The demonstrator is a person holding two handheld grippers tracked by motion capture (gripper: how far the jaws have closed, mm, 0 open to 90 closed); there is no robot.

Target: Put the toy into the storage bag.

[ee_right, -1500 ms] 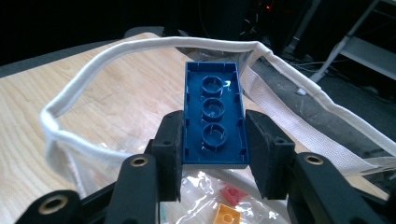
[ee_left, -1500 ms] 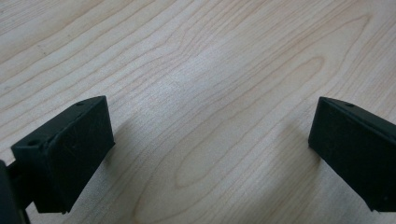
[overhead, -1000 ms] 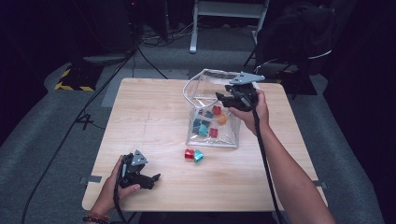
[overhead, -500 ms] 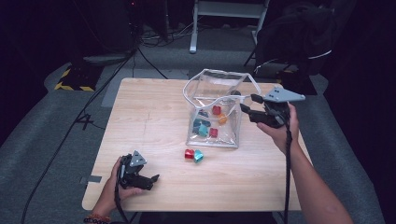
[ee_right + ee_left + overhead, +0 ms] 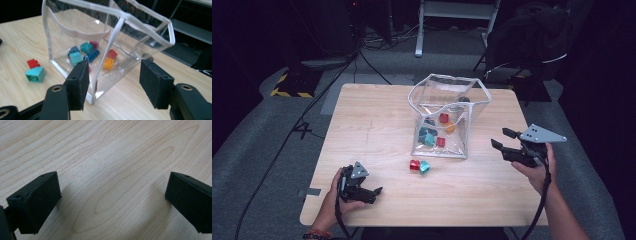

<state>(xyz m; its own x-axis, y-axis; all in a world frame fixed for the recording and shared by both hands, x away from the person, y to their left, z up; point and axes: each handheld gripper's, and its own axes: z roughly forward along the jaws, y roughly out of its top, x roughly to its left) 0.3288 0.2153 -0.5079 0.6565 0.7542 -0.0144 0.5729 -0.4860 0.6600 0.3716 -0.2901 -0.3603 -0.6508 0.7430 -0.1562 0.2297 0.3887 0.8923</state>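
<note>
Low at the near left of the pale wooden worktop (image 5: 377, 120): left gripper (image 5: 373, 191), resting on the wood, tips aimed right, jaws spread wide with bare grain between them. Toward the middle, loose on the wood: small red toy brick (image 5: 414, 165) touching small teal toy brick (image 5: 425, 167), just in front of the pouch. Right of centre and farther back: clear plastic pouch with white piping (image 5: 472, 102), standing upright on its flat base, mouth gaping upward, long axis running away from the near edge. Inside, on its floor: teal, blue, red and orange bricks. At the right edge: right gripper (image 5: 506, 139), held above the worktop, well apart from the pouch, pointing left at it; jaws just been opening, now spread, gripping nothing.
</note>
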